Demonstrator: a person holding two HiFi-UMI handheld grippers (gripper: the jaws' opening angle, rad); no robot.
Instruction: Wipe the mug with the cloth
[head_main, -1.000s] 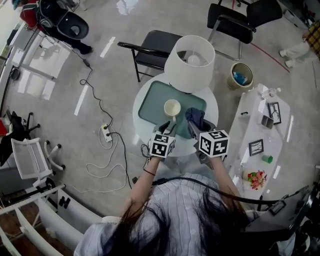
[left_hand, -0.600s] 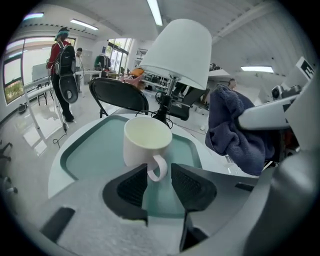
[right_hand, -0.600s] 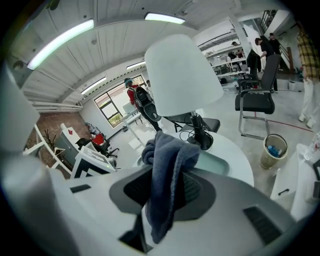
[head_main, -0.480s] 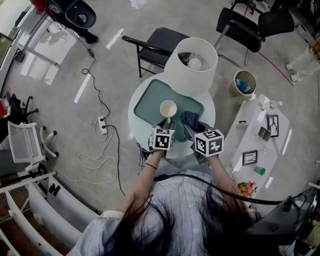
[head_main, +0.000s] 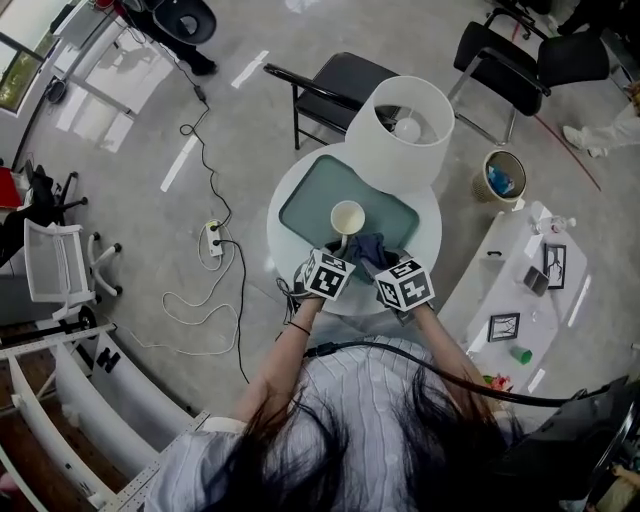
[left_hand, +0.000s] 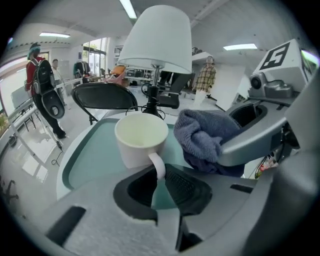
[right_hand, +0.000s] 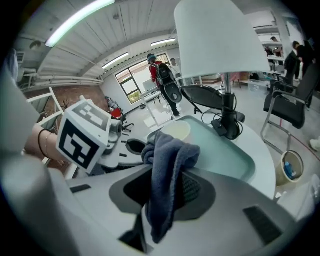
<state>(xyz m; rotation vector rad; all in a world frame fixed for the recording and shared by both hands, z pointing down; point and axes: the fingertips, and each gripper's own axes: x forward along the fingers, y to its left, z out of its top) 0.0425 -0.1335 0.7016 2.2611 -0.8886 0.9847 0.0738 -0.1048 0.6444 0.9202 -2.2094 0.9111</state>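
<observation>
Your left claw had just been closing and pinched the handle of the cream ceramic mug, which stood on the teal tray mid-way across the round white counter. Your right claw, clamped on the bunched blue-grey cloth, had dropped beside it, so wiping could begin.

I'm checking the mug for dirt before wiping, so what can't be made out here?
- Far wall of the mug: turned away in the left gripper view; in the right gripper view the cloth hides its lower part.
- Stains: the head view shows the mug too small.
- Underside: hidden against the tray in every view.
</observation>
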